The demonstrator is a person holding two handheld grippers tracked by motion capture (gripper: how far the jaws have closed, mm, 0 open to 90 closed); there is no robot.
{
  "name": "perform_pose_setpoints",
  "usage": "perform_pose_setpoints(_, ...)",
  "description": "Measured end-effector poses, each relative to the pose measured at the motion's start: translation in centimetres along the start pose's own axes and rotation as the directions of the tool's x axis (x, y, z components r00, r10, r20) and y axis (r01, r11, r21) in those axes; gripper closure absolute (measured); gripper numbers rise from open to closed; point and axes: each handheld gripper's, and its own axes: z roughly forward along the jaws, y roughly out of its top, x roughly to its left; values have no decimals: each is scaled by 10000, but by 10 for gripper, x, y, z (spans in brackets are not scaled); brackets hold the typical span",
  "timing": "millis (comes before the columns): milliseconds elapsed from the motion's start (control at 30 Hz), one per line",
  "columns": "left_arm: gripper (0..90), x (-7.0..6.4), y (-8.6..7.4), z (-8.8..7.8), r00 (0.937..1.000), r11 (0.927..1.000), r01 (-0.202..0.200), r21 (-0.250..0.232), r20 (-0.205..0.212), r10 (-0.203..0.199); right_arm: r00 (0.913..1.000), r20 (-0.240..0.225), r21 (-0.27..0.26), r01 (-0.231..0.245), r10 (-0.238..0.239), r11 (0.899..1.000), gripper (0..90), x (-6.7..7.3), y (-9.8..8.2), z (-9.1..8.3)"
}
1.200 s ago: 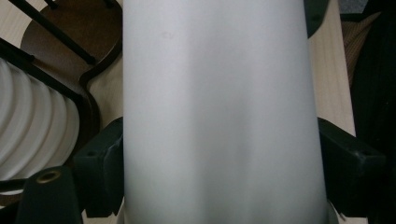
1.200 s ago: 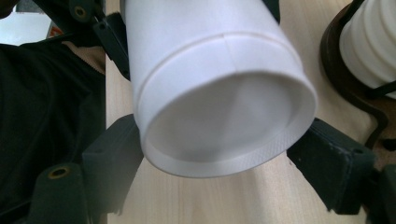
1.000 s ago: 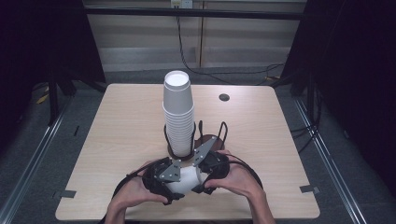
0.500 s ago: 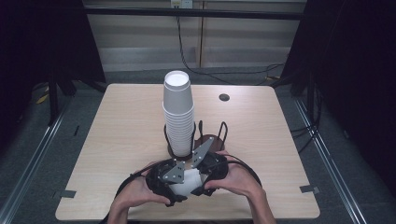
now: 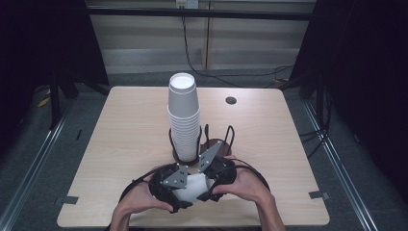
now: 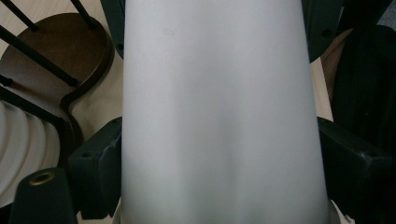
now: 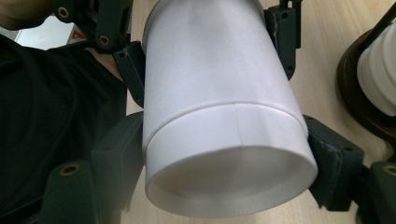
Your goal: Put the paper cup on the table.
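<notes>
A white paper cup (image 5: 192, 188) lies on its side between both grippers, near the table's front edge. My left gripper (image 5: 180, 192) is shut on it, and the cup's wall (image 6: 215, 112) stands between its two jaws. My right gripper (image 5: 207, 185) is shut on the cup's mouth end (image 7: 224, 158), with the open rim facing that camera. A line runs round the cup a little behind the rim, as if two cups were nested. Just beyond the grippers, a tall stack of white cups (image 5: 183, 115) stands in a wire holder on a brown base (image 5: 209, 147).
The holder's brown base (image 6: 51, 60) and black posts are close to the left gripper, and the stack (image 7: 378, 74) is at the right edge of the right gripper view. The wooden table (image 5: 120, 134) has a small dark round hole (image 5: 231, 100) at the back right.
</notes>
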Motion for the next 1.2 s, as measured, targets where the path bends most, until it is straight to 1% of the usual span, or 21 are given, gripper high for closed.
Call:
perform_pose_setpoints(67,140,1,0,-1,10000,9999,44,-90,-29,-45,10000,16,-44,10,-10,10000,232,0,0,-1)
perform_pose_setpoints(100,142,0,0,-2,9998,9997,157,-192,-110,-159,10000,53,-26,-3,3,10000,232,0,0,-1)
perform_pose_setpoints(133,142,1,0,-3,9999,9997,42,-229,-104,-44,10000,44,-89,32,-32,10000,232,0,0,-2)
perform_pose_setpoints(167,143,0,0,-4,9998,9994,133,-308,-138,-137,10000,67,-71,3,-2,10000,232,1,0,-2)
perform_pose_setpoints(233,143,0,0,-6,9998,9990,106,-427,-133,-112,9999,145,-119,87,-86,9999,232,2,0,-3)
perform_pose_setpoints(267,144,0,0,-6,9998,9988,72,-475,-168,-80,9999,110,-107,26,-25,9999,232,2,0,-4)
perform_pose_setpoints(300,144,1,0,-8,9998,9991,-11,-436,-203,2,9999,152,-94,37,-35,9999,232,2,0,-4)
perform_pose_setpoints(367,145,1,-1,-9,9997,9980,33,-632,-242,-49,9999,147,-87,-37,39,10000,232,3,0,-5)
perform_pose_setpoints(467,146,1,-1,-11,9996,9972,-9,-745,-285,-13,9998,178,-123,-33,35,9999,232,2,0,-5)
perform_pose_setpoints(500,146,-1,-1,-11,9993,9969,72,-781,-355,-100,9998,173,-145,-21,24,9999,232,2,0,-5)
perform_pose_setpoints(533,145,-2,0,-12,9990,9968,-28,-804,-443,-8,9999,148,-169,-24,27,9999,232,2,-1,-5)
perform_pose_setpoints(567,146,-3,0,-12,9988,9962,16,-874,-480,-58,9999,92,-177,-51,53,9998,232,2,-1,-4)
perform_pose_setpoints(667,146,-1,-1,-14,9989,9943,-66,-1066,-471,16,10000,68,-255,-34,36,9997,232,1,-2,-5)
perform_pose_setpoints(700,146,-2,-1,-15,9992,9932,41,-1160,-397,-87,9999,78,-242,-66,68,9997,232,2,-2,-5)
perform_pose_setpoints(733,146,-1,-1,-15,9990,9923,-45,-1236,-438,-9,9999,77,-216,-104,106,9997,232,2,-2,-6)
perform_pose_setpoints(800,146,-2,-2,-16,9990,9901,-13,-1403,-448,-50,9998,135,-269,-121,125,9996,231,2,-3,-6)
perform_pose_setpoints(967,145,-1,-2,-16,9989,9876,-37,-1569,-460,-36,9997,96,-324,-222,226,9992,232,1,-6,-7)
perform_pose_setpoints(1000,144,-1,-2,-16,9989,9867,-64,-1627,-461,-12,9996,97,-300,-273,276,9992,232,1,-7,-7)
perform_pose_setpoints(1100,154,0,-3,-20,9990,9786,130,-2054,-384,-214,9994,83,-295,-320,322,9991,232,0,-8,-6)
perform_pose_setpoints(1167,157,1,-4,-23,9982,9727,165,-2315,-519,-293,9992,144,-280,-357,361,9990,232,0,-10,-6)
perform_pose_setpoints(1200,157,1,-5,-25,9979,9714,155,-2371,-567,-297,9992,145,-280,-356,360,9990,232,0,-11,-6)
